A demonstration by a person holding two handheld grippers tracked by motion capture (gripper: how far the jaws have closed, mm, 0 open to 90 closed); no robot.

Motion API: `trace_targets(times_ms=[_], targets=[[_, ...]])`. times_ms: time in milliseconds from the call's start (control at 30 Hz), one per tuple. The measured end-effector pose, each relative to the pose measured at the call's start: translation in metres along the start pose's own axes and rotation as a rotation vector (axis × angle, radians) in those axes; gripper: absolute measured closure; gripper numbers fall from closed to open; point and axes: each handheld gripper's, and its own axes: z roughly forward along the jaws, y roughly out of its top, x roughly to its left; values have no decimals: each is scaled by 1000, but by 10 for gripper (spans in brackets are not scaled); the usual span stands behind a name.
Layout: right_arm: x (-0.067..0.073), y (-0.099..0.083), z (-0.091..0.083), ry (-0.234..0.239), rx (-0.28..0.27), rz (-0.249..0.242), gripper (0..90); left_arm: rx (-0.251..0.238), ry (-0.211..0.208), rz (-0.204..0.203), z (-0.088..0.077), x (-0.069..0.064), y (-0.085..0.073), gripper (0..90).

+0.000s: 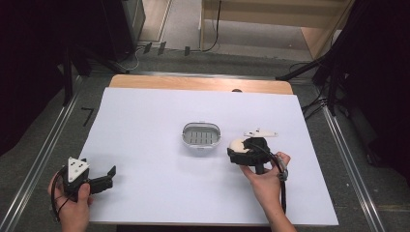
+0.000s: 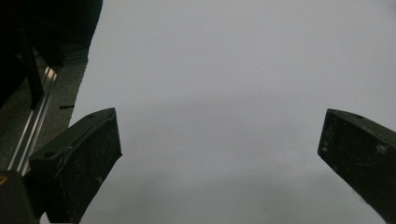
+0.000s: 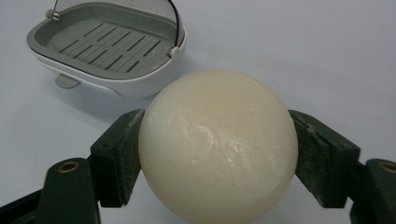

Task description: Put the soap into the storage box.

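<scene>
Soap [image 3: 218, 147], round and cream-white, clamped between the two black jaws of the right gripper [image 1: 240, 151], one jaw pressed against each side. Held just right of a grey-and-white soap dish [image 1: 201, 137] with a slatted tray, near the middle of the white desk [image 1: 145, 125]; soap and dish close but apart. Dish tray bare, thin wire handle hinged at its sides. Right hand [image 1: 266, 181] wrapped around the gripper's handle, cable trailing back along the forearm. Left gripper [image 1: 99, 178] low at the desk's near left corner, jaws spread wide with nothing between them, only bare white surface beyond. Left hand [image 1: 72, 205] closed around its body.
</scene>
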Motion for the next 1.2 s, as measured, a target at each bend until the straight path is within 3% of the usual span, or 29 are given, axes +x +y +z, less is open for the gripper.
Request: trace_targets(times_ms=[800,1200], targets=[[20,22,10,32,-4,1,252,2,-2,-3,0,0,0,0],[37,38,21,56,-4,-11,252,-2,-2,-5,0,0,0,0]])
